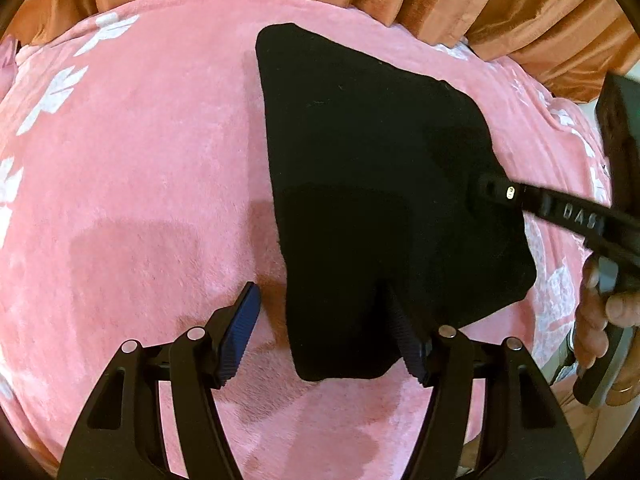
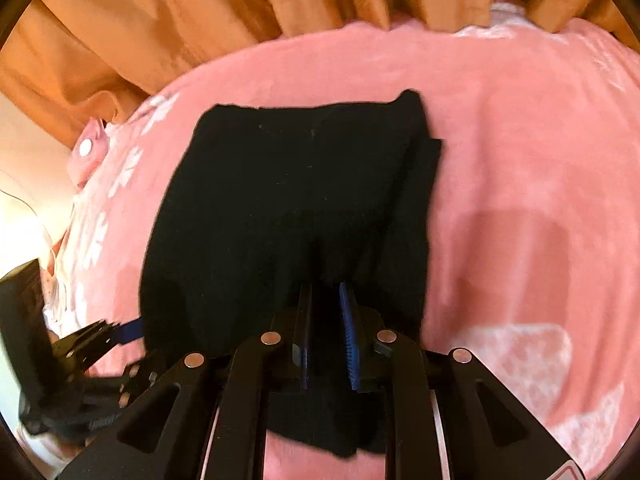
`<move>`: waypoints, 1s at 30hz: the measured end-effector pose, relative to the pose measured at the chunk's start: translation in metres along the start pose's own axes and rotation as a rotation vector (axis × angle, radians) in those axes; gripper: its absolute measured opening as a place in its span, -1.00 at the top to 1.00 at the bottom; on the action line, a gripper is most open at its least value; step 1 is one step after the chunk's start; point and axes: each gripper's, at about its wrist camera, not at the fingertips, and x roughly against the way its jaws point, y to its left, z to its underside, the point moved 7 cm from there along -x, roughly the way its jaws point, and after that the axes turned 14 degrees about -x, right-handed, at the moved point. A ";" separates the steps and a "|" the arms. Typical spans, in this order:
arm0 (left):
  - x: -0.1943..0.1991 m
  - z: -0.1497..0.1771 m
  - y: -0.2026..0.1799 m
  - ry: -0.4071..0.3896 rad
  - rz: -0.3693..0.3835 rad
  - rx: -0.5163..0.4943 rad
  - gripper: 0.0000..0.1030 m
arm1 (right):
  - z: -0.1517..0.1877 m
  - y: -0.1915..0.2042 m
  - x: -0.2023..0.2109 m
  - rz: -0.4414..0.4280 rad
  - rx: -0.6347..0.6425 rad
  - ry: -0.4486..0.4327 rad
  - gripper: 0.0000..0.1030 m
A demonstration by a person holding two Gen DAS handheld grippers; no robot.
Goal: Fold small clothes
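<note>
Orange pleated curtains [image 2: 160, 20] hang behind a pink white-flowered blanket [image 1: 140, 160], bright light at left.

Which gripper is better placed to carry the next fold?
Right: the right gripper is closed on the black garment's near edge. The left gripper is wide open, one finger beneath cloth.

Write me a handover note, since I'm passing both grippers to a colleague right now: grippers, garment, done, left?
Left gripper: open, its fingers straddling the near corner of the black garment.
Right gripper: shut on the garment's edge.
The garment lies on the pink blanket, with a doubled layer showing, so apparently partly folded.
Left to do: finish the fold, flatten, release.
</note>
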 end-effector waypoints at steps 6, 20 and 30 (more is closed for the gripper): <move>-0.001 0.002 0.000 -0.006 -0.008 -0.004 -0.21 | -0.011 0.036 0.050 -0.052 0.080 -0.178 0.94; -0.004 0.001 -0.006 -0.005 -0.049 -0.032 -0.22 | 0.037 0.004 0.026 0.187 0.109 -0.040 0.95; -0.006 0.002 -0.008 -0.005 -0.059 -0.044 -0.25 | 0.057 -0.018 0.008 0.254 0.149 0.056 0.96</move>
